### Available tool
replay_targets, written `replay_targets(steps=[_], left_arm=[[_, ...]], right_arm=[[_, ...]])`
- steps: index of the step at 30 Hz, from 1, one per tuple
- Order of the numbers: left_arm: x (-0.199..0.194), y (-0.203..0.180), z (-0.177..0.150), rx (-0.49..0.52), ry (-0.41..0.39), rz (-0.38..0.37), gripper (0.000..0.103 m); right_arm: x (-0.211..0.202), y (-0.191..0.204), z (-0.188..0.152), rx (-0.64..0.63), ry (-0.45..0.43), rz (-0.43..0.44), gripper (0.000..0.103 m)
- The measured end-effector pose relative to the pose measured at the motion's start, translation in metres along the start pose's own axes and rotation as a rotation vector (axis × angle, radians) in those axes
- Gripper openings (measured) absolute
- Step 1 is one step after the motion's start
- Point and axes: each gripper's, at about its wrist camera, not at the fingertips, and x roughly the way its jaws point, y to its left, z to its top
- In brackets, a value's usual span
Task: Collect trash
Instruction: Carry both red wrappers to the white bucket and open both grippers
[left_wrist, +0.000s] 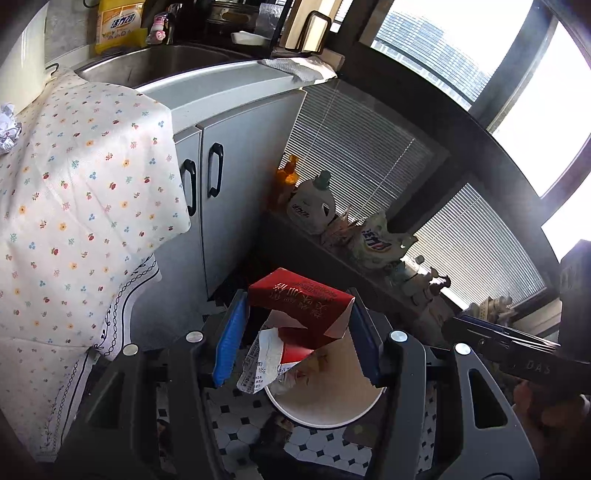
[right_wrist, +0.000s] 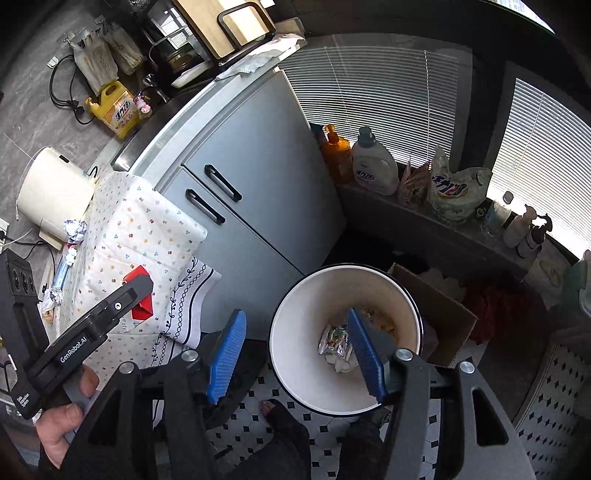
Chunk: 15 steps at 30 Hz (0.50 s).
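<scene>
Left gripper (left_wrist: 295, 332) pinched our red box (left_wrist: 299, 306) above bin (right_wrist: 295, 314); right gripper (right_wrist: 295, 354) spread, empty.

Lit by strong daylight from the windows (left_wrist: 436, 51) at upper right, blown out to plain white where the sky shows. Slatted blinds (right_wrist: 373, 92) glowing pale, sharply drawn. Sun patches across the flowered cloth (left_wrist: 85, 177), soft folds in shadow. Dark and murky along the lower edges and under the sill (right_wrist: 436, 229). Heavy fisheye bending throughout, cabinet (right_wrist: 251, 177) edges curved, corners vignetted black. Slight softness on the near red box (left_wrist: 299, 299); tiled floor (left_wrist: 325, 446) dim but readable.
</scene>
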Motion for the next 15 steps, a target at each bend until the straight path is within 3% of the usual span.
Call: replay_targets(steps=[15], left_arm=[[0.051, -0.058, -0.028, 0.049, 0.151, -0.088, 0.055]], right_arm=[[-0.034, -0.064, -0.013, 0.074, -0.049, -0.061, 0.068]])
